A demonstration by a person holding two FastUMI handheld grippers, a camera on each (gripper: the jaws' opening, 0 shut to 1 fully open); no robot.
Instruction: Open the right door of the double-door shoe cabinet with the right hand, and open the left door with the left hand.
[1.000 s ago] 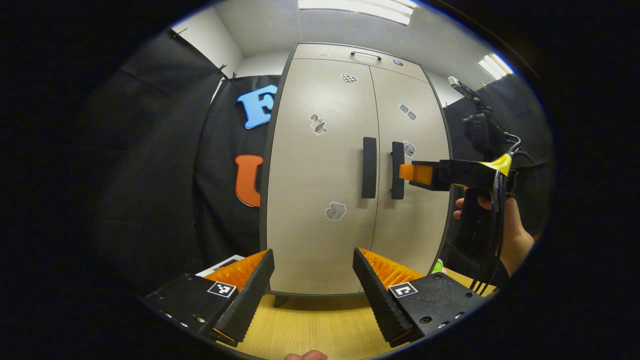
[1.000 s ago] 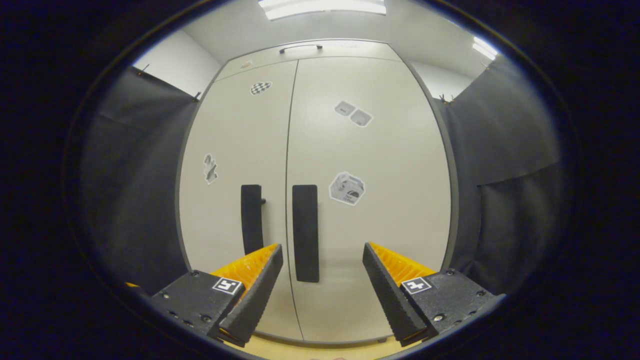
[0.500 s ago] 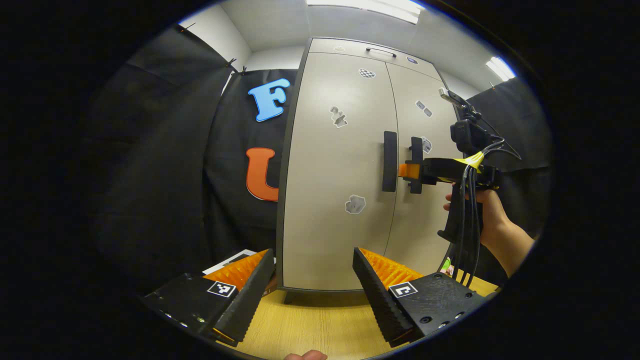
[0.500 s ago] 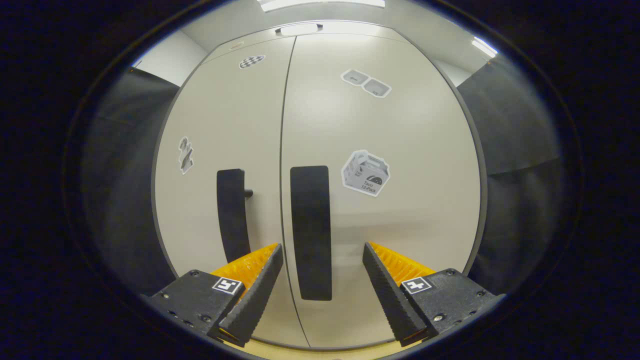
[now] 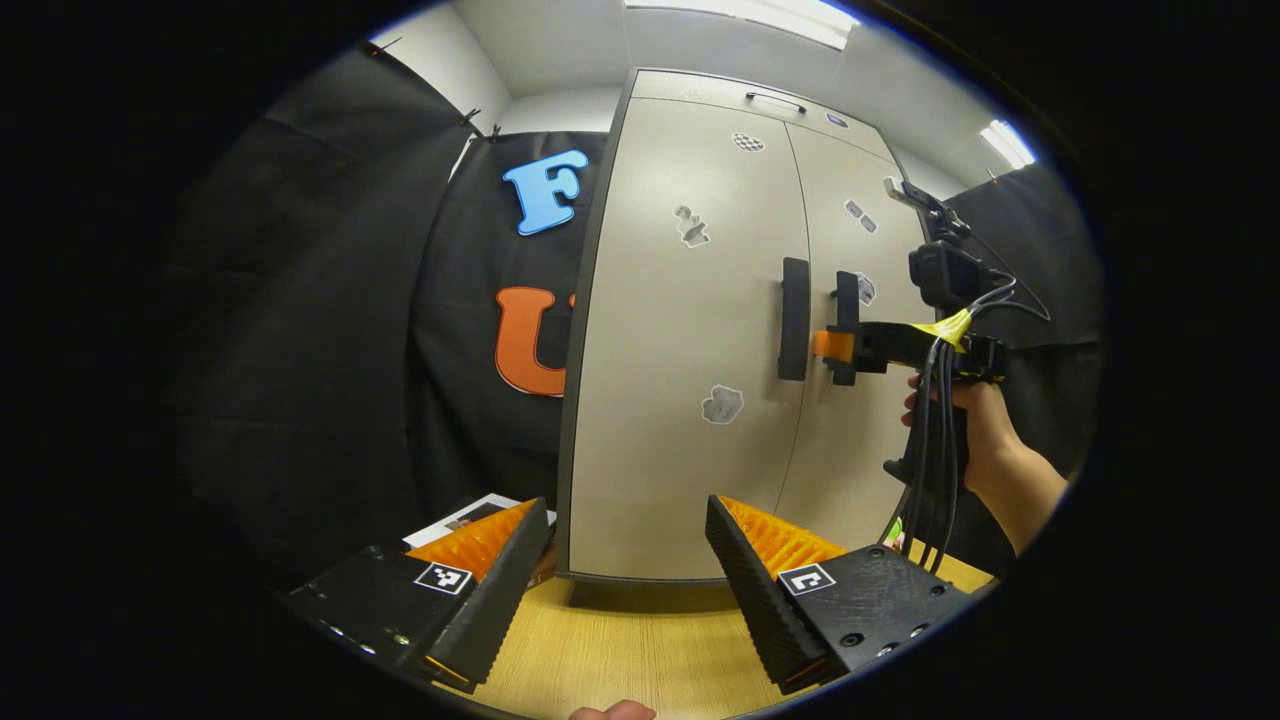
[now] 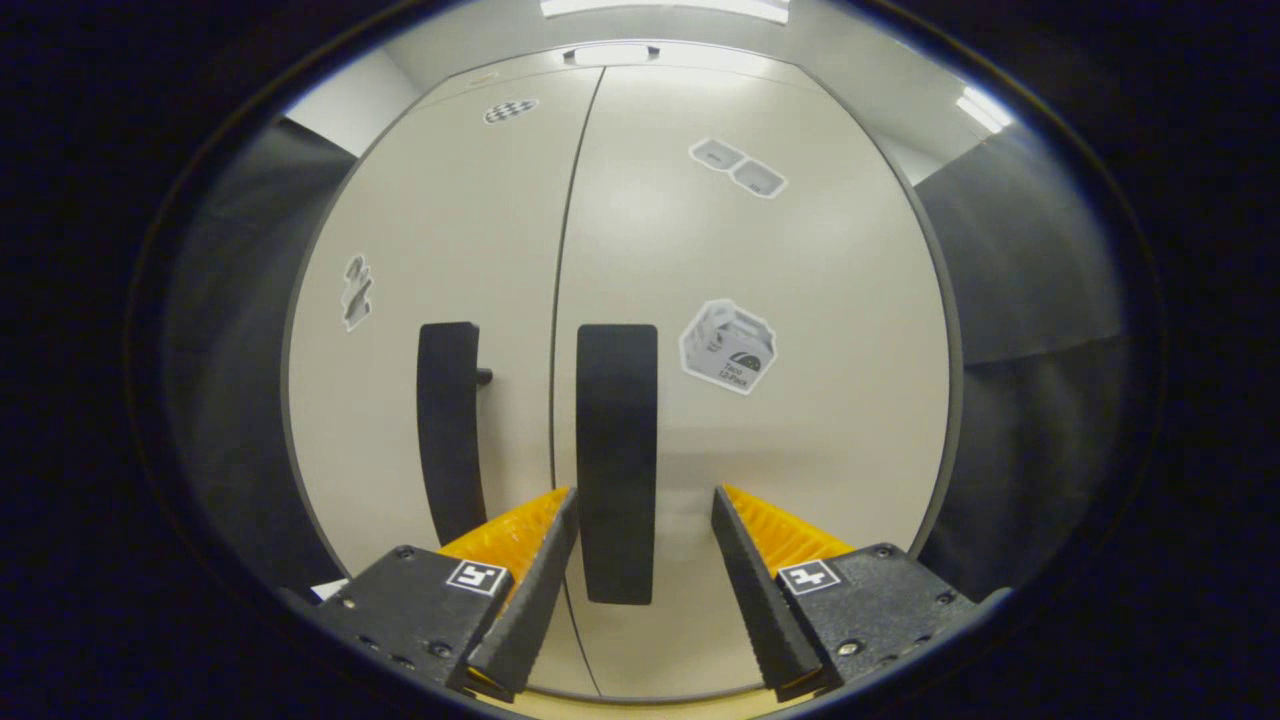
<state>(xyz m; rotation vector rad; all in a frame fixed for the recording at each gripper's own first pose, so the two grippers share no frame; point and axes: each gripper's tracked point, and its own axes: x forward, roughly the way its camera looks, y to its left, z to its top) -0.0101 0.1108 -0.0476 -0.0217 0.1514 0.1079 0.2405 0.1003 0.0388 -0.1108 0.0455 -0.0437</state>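
I am bracketing the right door's handle (image 6: 616,460) between the parted, not yet pressing fingers of my right claw (image 6: 640,560), my left claw (image 5: 625,570) hanging wide, well short of both closed doors.

Each gripper body is a black block with screws and a small square black-and-white marker. The right gripper (image 5: 838,345) has a black handle, trailing black cables, yellow tape and a camera on top.
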